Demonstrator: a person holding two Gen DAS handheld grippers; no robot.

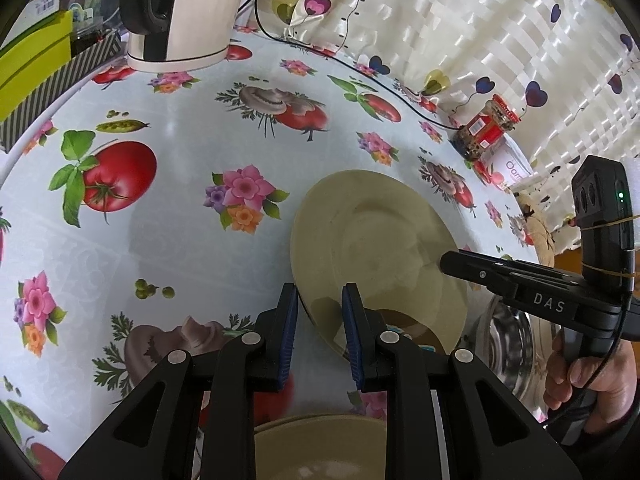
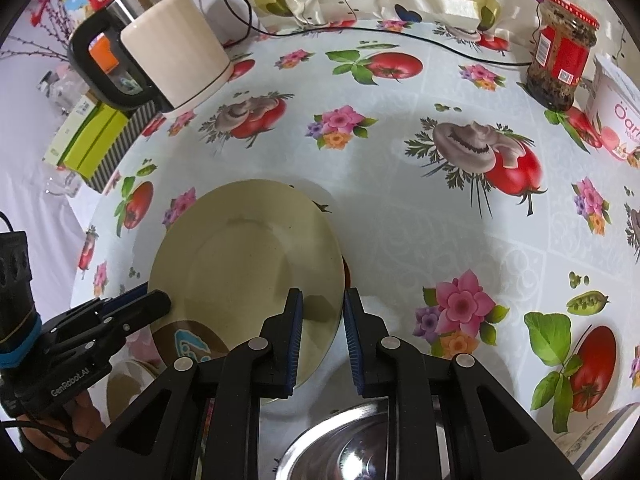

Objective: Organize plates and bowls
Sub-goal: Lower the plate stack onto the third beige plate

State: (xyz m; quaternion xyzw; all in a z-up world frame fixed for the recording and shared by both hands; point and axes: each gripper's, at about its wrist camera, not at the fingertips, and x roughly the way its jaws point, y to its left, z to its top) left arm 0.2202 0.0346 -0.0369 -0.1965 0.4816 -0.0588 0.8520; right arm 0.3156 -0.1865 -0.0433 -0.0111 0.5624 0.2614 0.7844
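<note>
A cream plate (image 1: 372, 236) lies on the patterned tablecloth; it also shows in the right wrist view (image 2: 244, 264). My left gripper (image 1: 320, 300) is open, its jaws straddling the plate's left rim. My right gripper (image 2: 323, 304) is open, its jaws straddling the plate's right rim; it shows from the side in the left wrist view (image 1: 452, 264). A brown plate with a blue mark (image 2: 188, 340) lies under the cream plate. A second cream plate or bowl (image 1: 320, 444) sits below my left gripper. A steel bowl (image 2: 352, 448) sits below my right gripper.
A cream electric kettle (image 2: 172, 52) with a black handle stands at the back left, its cable (image 2: 460, 50) running along the table's back. A red-lidded jar (image 2: 560, 52) and a white tub (image 2: 616, 120) stand back right. Striped and green boxes (image 2: 100, 140) sit at the left edge.
</note>
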